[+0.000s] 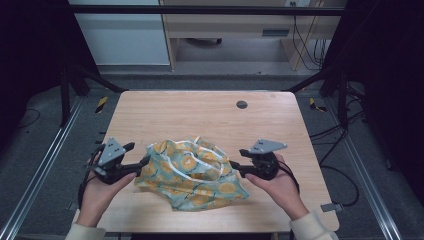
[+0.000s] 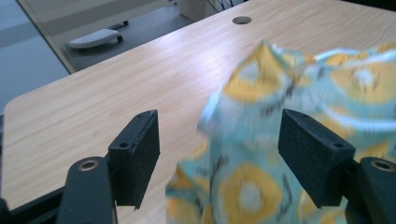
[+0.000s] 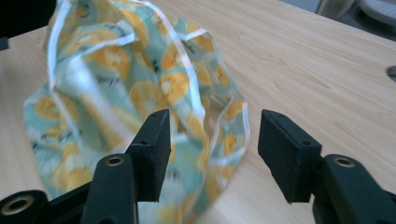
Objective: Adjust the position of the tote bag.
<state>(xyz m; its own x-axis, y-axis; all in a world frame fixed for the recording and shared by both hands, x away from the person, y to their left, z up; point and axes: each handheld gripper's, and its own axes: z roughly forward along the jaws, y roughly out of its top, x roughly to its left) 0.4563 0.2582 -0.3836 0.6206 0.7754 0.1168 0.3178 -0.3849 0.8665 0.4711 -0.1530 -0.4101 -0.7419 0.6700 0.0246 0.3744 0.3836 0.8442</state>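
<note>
The cloth, a crumpled piece printed with orange slices on pale green and edged in white, lies bunched on the wooden bench, towards the near edge and roughly midway between the two hands; in the high view the left claw sits at the cloth's left edge and the right claw at its right edge, each held in a hand that comes up from the bottom; a grey three-cornered plate tops each tool; in the left gripper view the left claw stands with its jaws apart, and the cloth, blurred, rises between and beyond them, close to the right-hand jaw, though no pad presses on it; in the right gripper view the right claw is likewise spread, the cloth heaped ahead of it, with a fold hanging in the gap beside the left-hand jaw and the other jaw clear over bare wood; so neither claw grips anything; a small round dark hole sits in the bench, well beyond the cloth.
</note>
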